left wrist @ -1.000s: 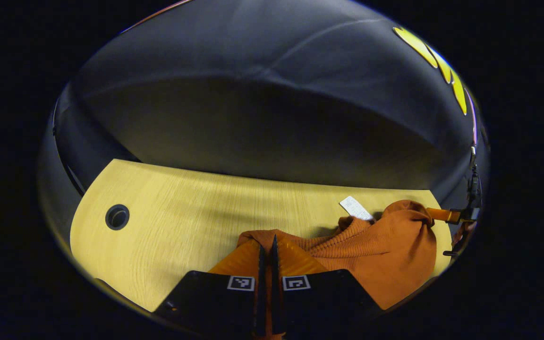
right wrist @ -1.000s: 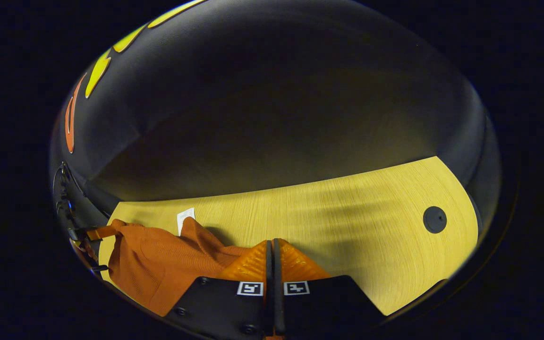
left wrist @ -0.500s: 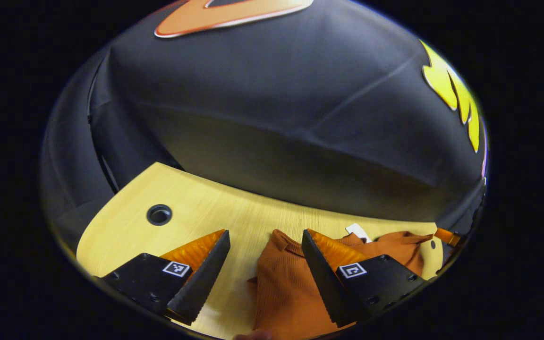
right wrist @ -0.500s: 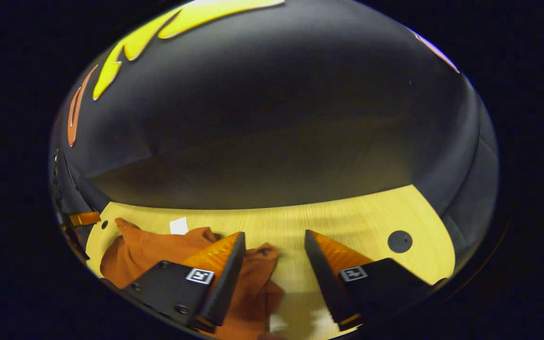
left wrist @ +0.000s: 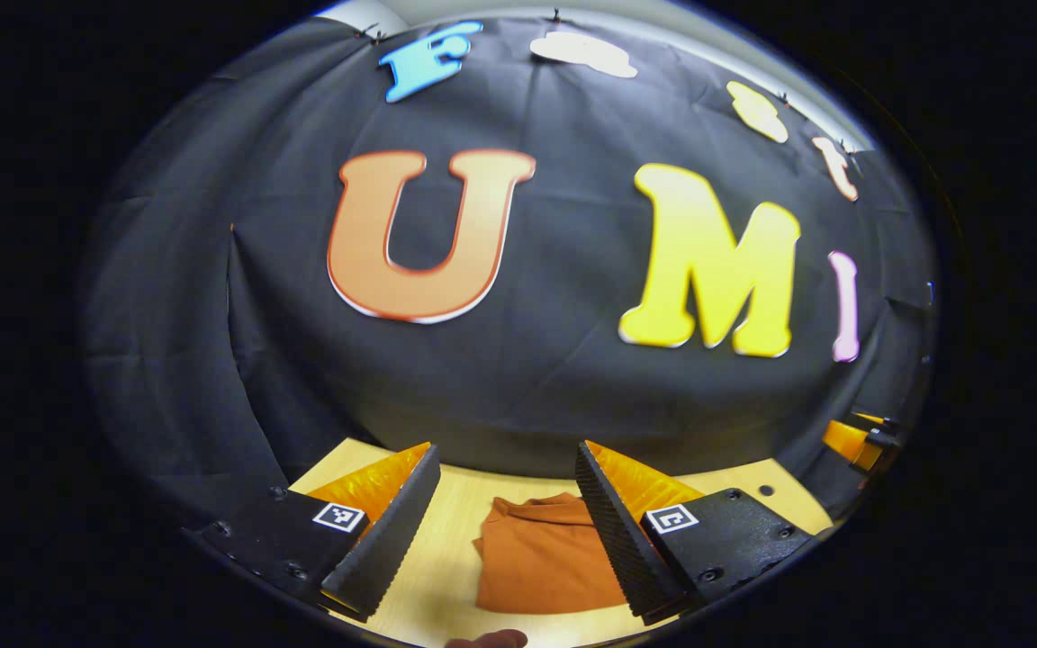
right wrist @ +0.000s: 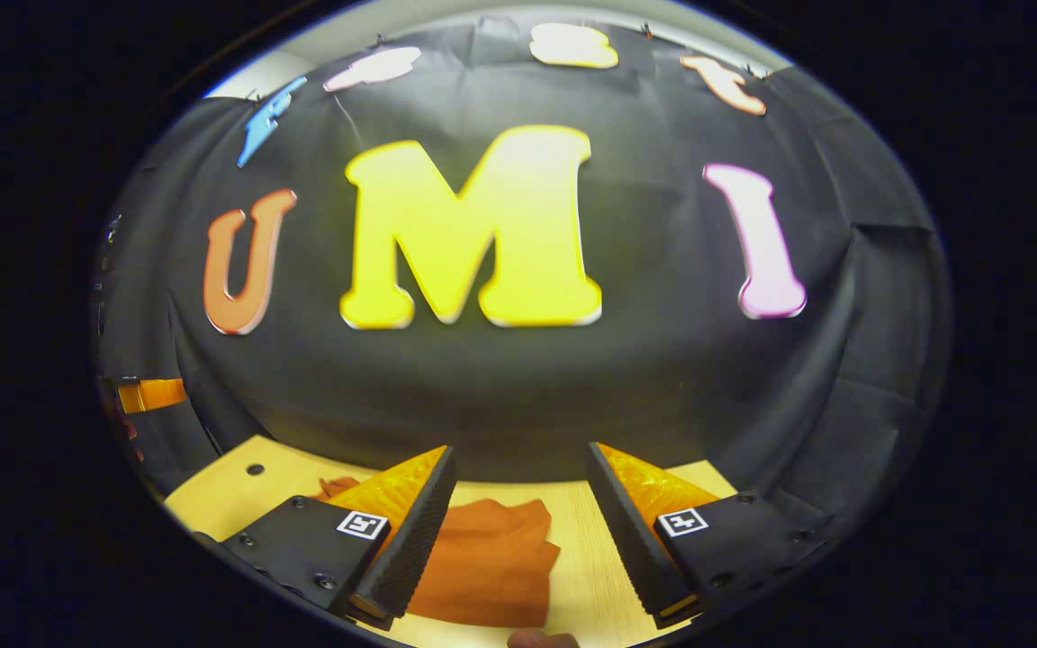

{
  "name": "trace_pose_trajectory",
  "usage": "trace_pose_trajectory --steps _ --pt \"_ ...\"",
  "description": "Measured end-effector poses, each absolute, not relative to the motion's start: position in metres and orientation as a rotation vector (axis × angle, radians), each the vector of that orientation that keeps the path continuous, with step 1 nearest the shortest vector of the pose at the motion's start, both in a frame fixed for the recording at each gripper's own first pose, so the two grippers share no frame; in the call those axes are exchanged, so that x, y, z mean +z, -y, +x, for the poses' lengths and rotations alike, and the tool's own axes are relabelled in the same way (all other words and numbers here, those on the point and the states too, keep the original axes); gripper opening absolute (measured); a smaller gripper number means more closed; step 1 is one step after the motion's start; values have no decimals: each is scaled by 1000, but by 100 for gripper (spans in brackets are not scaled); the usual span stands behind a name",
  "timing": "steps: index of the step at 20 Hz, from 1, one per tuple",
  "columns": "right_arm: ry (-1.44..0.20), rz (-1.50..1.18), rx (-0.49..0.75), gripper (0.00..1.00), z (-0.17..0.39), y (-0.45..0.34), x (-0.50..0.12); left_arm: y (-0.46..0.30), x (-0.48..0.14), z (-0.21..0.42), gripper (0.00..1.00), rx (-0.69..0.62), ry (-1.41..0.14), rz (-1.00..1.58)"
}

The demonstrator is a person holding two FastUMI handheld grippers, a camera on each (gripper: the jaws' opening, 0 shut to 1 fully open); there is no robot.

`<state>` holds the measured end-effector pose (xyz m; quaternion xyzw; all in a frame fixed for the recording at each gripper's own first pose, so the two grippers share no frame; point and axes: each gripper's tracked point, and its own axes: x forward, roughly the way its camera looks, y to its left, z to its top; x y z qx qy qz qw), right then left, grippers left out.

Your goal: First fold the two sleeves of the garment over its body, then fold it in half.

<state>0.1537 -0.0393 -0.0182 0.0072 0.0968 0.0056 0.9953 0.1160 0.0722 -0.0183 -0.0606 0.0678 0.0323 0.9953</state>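
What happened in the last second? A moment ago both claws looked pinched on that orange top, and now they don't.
Both claws let go. The left claw and right claw, shut on the cloth a second ago, now stand open and have lifted and tilted up toward the booth wall. The orange garment, bunched and raised before, now lies folded on the wooden table. The table itself stayed put.

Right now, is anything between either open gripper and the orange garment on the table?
Nothing visible. The left gripper and right gripper both hang open above the wooden table, and the folded orange garment lies flat on it, in plain sight between each one's fingers.
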Motion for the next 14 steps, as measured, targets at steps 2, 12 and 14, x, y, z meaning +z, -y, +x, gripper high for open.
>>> trace_pose_trajectory --steps 2,12,14 --pt "-84 0 51 92 99 13 31 -53 18 64 97 19 -69 -106" --pt "3 0 -22 95 -90 -21 86 -27 43 -98 98 76 42 -25" --pt "-21 -16 -9 94 -107 -25 75 -19 33 -112 98 72 15 11"
